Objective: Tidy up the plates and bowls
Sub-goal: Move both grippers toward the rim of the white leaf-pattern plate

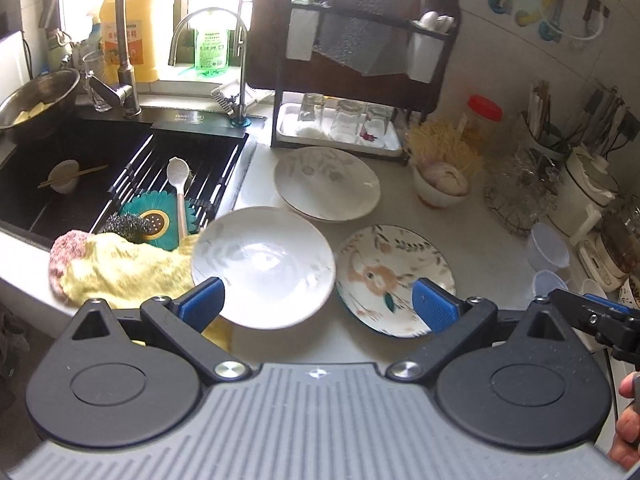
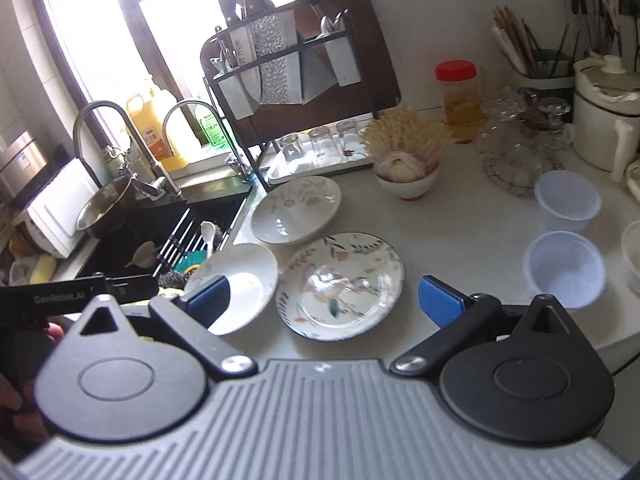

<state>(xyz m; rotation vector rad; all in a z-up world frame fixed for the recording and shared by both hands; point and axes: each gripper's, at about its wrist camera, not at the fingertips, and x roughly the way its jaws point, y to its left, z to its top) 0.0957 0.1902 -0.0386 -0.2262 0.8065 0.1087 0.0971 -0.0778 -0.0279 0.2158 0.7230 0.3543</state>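
While plates crowd, right counter [image 2: 460,240] lies bare.

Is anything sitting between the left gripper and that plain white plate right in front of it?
Nothing visible. The left gripper is open with the white plate directly ahead; the yellow cloth lies off to its left side.

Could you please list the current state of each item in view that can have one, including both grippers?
Left gripper: open, holding nothing.
Right gripper: open, holding nothing.
Plain white shallow bowl: empty, upright on the counter.
Floral-patterned round plate: empty, flat on the counter.
Leaf-patterned white shallow bowl: empty, upright.
Three clear drinking glasses: upside down on the rack tray.
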